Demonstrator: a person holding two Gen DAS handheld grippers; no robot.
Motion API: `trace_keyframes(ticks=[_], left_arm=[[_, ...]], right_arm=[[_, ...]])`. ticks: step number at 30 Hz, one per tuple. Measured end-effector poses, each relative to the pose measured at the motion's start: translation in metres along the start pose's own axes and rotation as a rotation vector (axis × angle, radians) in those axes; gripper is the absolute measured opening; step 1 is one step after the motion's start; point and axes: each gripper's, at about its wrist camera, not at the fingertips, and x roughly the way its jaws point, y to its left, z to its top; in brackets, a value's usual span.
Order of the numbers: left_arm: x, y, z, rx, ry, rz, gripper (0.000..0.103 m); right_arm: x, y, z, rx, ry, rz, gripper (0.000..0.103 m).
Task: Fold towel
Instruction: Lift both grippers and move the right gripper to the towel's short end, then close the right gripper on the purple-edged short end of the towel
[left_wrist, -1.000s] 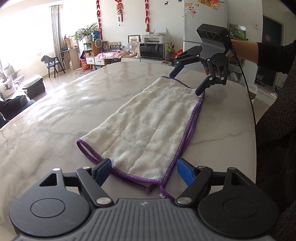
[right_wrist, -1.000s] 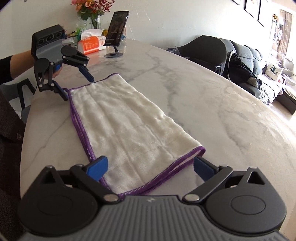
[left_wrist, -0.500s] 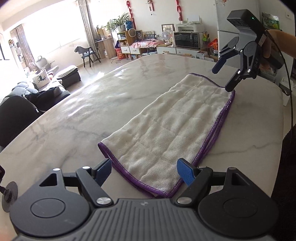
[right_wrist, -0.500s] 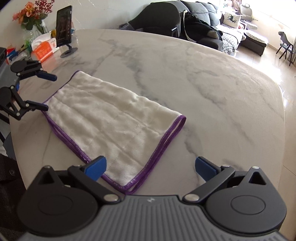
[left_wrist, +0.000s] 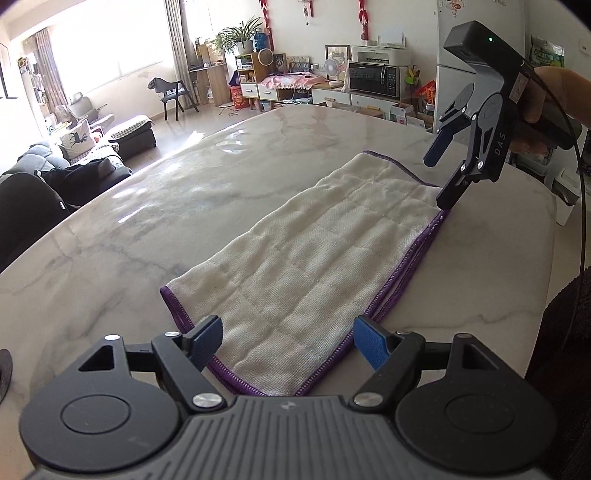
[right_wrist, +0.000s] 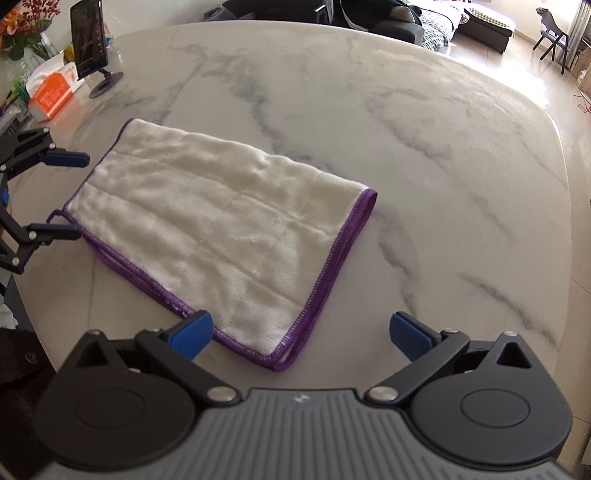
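Towel (left_wrist: 314, 266): white, quilted terry with purple stitched hem, lying flat on the marble counter (left_wrist: 155, 229), already doubled into a long strip. In the left wrist view it runs from bottom centre up to the right of the frame; in the right wrist view it fills centre-left.

Handling, as judged: light, limp, no stiffness, so it will sag and drape from any single pinch. The pile looks grippy; the polished stone under it looks slick, so a dragged corner may slide the whole strip. Two layers at the hem, so both must be caught or the fold opens.

Where to hold: the two corners of one short end, on the hem, which is the firmest part.

Left gripper (left_wrist: 286, 341): fingers apart, straddling the near short end, holding nothing.

Right gripper (right_wrist: 301, 334): fingers wide apart over the near corner at bottom centre, nothing between the pads. Seen from the left, it hovers at upper right, one fingertip (left_wrist: 448, 194) near the far hem; contact unclear.
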Motion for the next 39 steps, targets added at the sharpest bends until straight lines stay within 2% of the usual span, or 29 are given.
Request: trace_keyframes(ticks=[5, 11, 21, 30, 36, 39], left_arm=[[-0.002, -0.012, 0.003, 0.022, -0.007, -0.019, 0.079], [-0.002, -0.017, 0.001, 0.034, -0.012, -0.031, 0.079], [-0.001, -0.025, 0.007, 0.019, -0.018, -0.022, 0.079], [0.004, -0.032, 0.014, 0.023, -0.031, -0.028, 0.079], [0.011, -0.043, 0.022, 0.031, -0.029, -0.040, 0.079], [0.016, -0.048, 0.028, 0.038, -0.032, -0.050, 0.079]], right_arm=[[0.004, 0.007, 0.001, -0.024, -0.001, -0.011, 0.103], [0.004, 0.008, 0.002, 0.007, -0.012, -0.012, 0.103], [0.008, 0.016, 0.006, 0.018, -0.010, -0.047, 0.102], [0.007, 0.025, 0.010, 0.000, -0.009, -0.058, 0.085], [0.002, 0.030, 0.011, -0.007, -0.018, -0.041, 0.064], [0.000, 0.031, 0.012, 0.003, -0.021, -0.021, 0.049]])
